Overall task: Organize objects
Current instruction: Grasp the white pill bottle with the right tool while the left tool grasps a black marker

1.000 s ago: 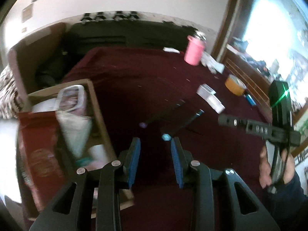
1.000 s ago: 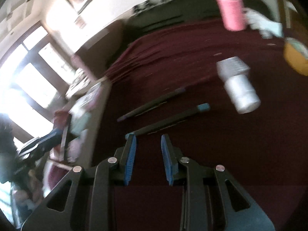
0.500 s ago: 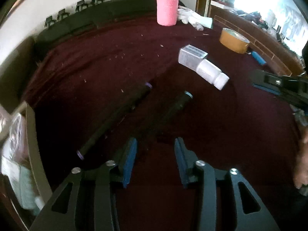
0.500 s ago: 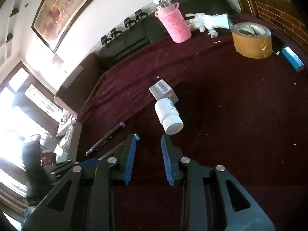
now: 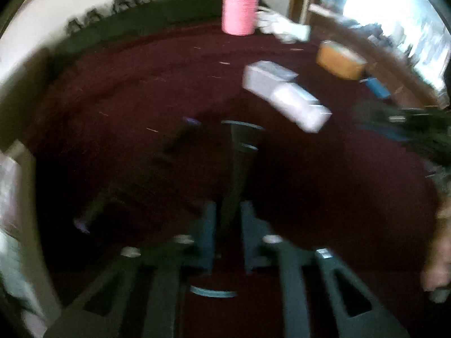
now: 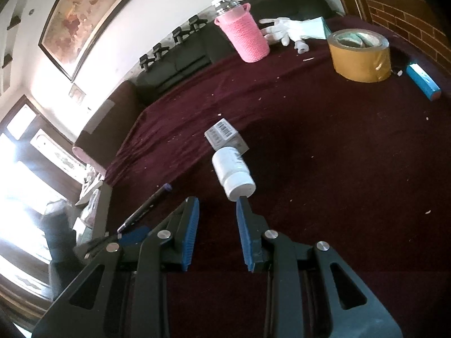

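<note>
In the blurred left wrist view my left gripper has its jaws narrowed around a dark pen with a teal tip, which runs forward between the fingers. A second dark pen with a purple tip lies to its left on the maroon cloth. My right gripper is open and empty, just short of a white pill bottle lying on its side against a small grey box. The purple-tipped pen also shows in the right wrist view, with the left gripper beyond.
A pink knitted bottle sleeve, white gloves, a roll of tan tape and a blue cylinder sit at the far side. A cardboard box of items stands at the left edge.
My left gripper has moved onto the teal-tipped pen and its jaws have narrowed around it. My right gripper has swung from the pens toward the white pill bottle.
</note>
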Action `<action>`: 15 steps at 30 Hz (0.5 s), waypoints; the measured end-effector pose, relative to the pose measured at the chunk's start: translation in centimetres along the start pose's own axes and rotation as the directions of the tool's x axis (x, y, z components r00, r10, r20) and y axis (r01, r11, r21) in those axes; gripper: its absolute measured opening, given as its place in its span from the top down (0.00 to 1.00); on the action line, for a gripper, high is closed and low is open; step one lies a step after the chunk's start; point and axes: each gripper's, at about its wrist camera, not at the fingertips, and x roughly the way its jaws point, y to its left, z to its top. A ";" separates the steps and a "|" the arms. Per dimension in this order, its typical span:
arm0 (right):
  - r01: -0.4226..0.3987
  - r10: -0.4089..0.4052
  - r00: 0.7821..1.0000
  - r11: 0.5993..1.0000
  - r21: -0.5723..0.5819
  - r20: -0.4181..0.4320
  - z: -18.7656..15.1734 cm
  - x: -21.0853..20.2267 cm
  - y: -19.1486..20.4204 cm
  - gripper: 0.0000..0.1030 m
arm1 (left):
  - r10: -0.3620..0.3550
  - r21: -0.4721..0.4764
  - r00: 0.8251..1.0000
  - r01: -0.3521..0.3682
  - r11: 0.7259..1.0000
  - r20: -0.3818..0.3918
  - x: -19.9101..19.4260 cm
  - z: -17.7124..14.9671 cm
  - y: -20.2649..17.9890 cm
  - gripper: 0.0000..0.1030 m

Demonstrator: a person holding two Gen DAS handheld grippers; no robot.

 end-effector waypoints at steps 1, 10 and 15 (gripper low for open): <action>0.009 -0.009 1.000 1.000 -0.007 -0.001 0.0 0.1 0.0 0.76 | -0.027 -0.026 1.000 0.027 0.999 0.013 -0.1 -0.2 -0.3 0.89; 0.142 -0.147 0.989 0.971 -0.191 -0.013 1.6 2.8 2.1 0.76 | -0.091 -0.075 0.994 0.095 0.993 0.055 0.2 -0.2 0.8 0.89; 0.185 -0.209 0.975 0.949 -0.256 -0.071 2.8 6.5 2.8 0.75 | -0.081 -0.060 0.995 0.085 0.995 0.066 0.3 -0.3 0.6 0.89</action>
